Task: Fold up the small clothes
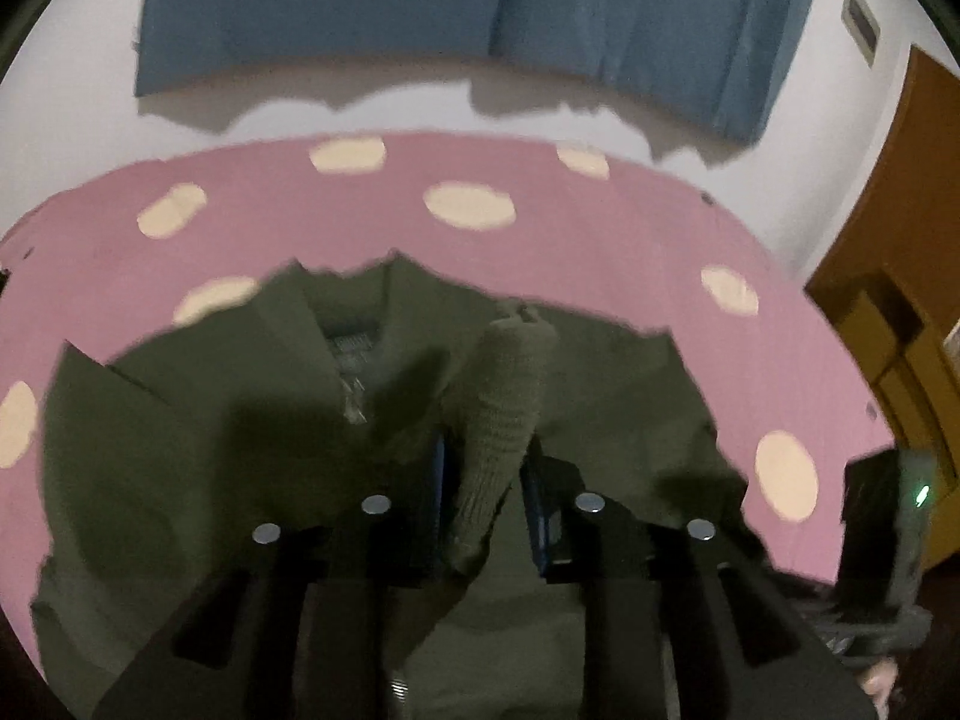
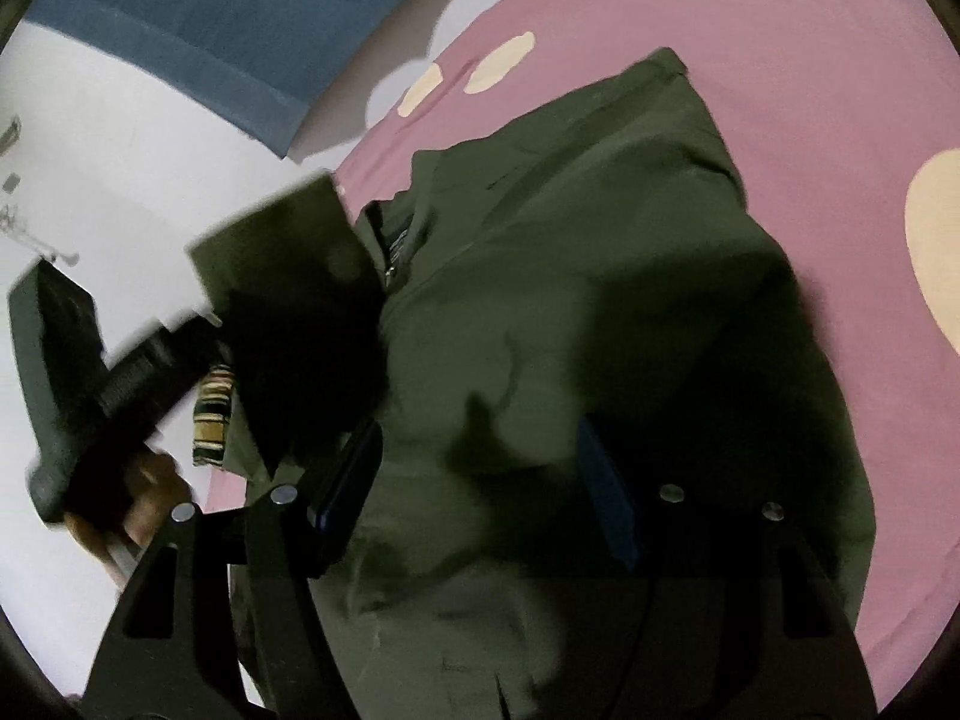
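A small olive-green jacket (image 1: 210, 420) lies on a pink sheet with cream dots (image 1: 540, 222). My left gripper (image 1: 483, 480) is shut on the jacket's ribbed knit cuff (image 1: 504, 414), which stands up between its fingers above the jacket's body. In the right wrist view the jacket (image 2: 570, 252) fills the middle, with a sleeve (image 2: 288, 264) lifted at its left side by the left gripper (image 2: 138, 372). My right gripper (image 2: 480, 468) is open just above the jacket's body, fingers wide apart and holding nothing.
The pink sheet (image 2: 780, 60) extends past the jacket on all sides. A blue cloth (image 1: 480, 12) hangs on the white wall behind. A brown wooden door (image 1: 900, 300) is at the right. A striped sleeve (image 2: 213, 414) of the person shows near the left gripper.
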`<state>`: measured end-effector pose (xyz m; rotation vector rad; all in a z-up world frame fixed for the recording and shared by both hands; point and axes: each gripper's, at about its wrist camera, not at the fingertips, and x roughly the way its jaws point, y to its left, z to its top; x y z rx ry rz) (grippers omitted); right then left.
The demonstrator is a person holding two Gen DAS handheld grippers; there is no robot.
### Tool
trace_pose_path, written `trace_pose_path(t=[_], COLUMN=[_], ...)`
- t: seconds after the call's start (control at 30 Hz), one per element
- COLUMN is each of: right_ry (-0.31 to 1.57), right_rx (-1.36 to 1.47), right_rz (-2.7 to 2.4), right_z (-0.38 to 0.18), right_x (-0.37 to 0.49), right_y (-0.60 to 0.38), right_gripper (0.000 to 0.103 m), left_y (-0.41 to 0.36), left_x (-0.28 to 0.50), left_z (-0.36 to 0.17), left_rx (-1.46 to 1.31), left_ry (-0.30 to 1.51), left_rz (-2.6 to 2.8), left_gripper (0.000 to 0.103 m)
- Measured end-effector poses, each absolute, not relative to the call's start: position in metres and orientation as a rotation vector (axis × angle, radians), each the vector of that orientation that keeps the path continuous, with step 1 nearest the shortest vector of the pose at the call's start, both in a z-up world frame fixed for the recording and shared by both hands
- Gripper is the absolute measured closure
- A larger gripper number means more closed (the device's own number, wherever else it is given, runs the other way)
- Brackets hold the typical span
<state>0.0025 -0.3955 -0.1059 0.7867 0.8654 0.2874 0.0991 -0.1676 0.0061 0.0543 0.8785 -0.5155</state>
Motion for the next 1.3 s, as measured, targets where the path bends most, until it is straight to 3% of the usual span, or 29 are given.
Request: trace_pose_path(t=[0.03, 0.17, 0.3, 0.6, 1.07, 1.13, 1.17, 1.2, 1.3], right_ry=[0.866, 0.864, 0.863, 0.833, 0.973, 0.985, 0.989, 0.998, 0.966], right_rx=[0.797, 0.832, 0.858, 0.894, 0.789, 0.756, 0.732, 0.715, 0.707], right_rz=[0.291, 0.305, 0.308, 0.322, 0.34, 0.345, 0.34, 0.347, 0.37], right_z=[-0.107, -0.111, -0.112, -0.1, -0.108, -0.111, -0.11, -0.11, -0.098], right_x=[0.003, 0.004, 0.003, 0.008, 0.071, 0.076, 0.076, 0.078, 0.078], right_y=[-0.397, -0.401, -0.403, -0.407, -0.362, -0.35, -0.347, -0.343, -0.338], right_gripper=[0.036, 0.036, 0.035, 0.03, 0.032, 0.044, 0.067, 0.083, 0.091], left_y=[-0.172, -0.181, -0.174, -0.083, 0.071, 0.075, 0.076, 0.077, 0.078], left_x=[0.095, 0.073, 0.051, 0.031, 0.045, 0.049, 0.051, 0.054, 0.063], left_z=[0.002, 0.004, 0.034, 0.07, -0.015, -0.02, -0.021, -0.024, -0.032], left_rx=[0.07, 0.088, 0.086, 0.0, -0.059, -0.086, -0.097, -0.103, -0.086], left_ry=[0.883, 0.848, 0.73, 0.611, 0.783, 0.799, 0.805, 0.816, 0.844], left_rz=[-0.519, -0.566, -0.636, -0.611, -0.239, -0.234, -0.235, -0.229, -0.189], left_gripper=[0.071, 0.043, 0.03, 0.025, 0.024, 0.024, 0.024, 0.024, 0.024])
